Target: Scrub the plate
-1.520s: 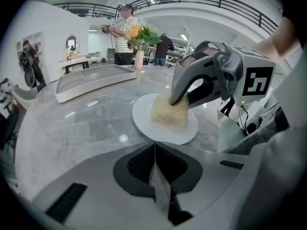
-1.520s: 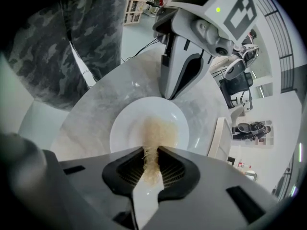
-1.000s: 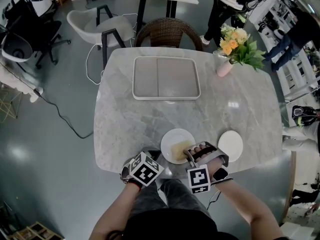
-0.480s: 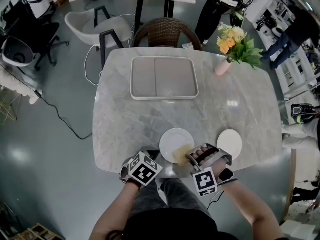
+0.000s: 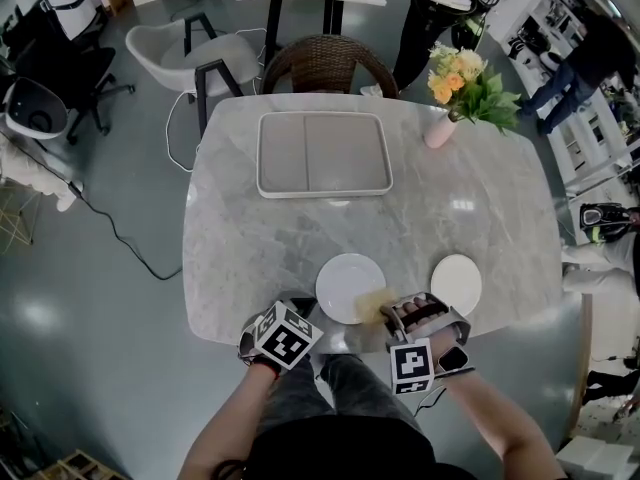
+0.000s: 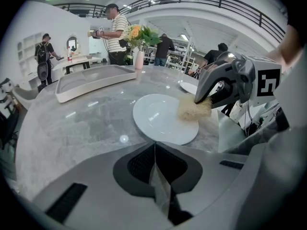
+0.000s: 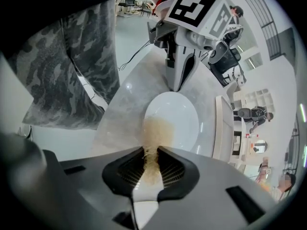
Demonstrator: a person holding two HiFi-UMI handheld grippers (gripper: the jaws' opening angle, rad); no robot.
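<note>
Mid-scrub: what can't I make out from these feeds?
Surface of the plate under the scrubbing pad: covered by the pad in every view.
The second plate: mostly behind the right gripper in the left gripper view, outside the right gripper view.
Residue on the plate: too faint to judge anywhere.

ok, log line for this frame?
step: scrub | right gripper: shut on scrubber, at plate rim | left gripper: shut, empty, beside plate

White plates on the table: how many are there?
2. The near plate is touched at its rim by the right gripper's scrubber; the second plate lies bare to its right. None seems hidden.
</note>
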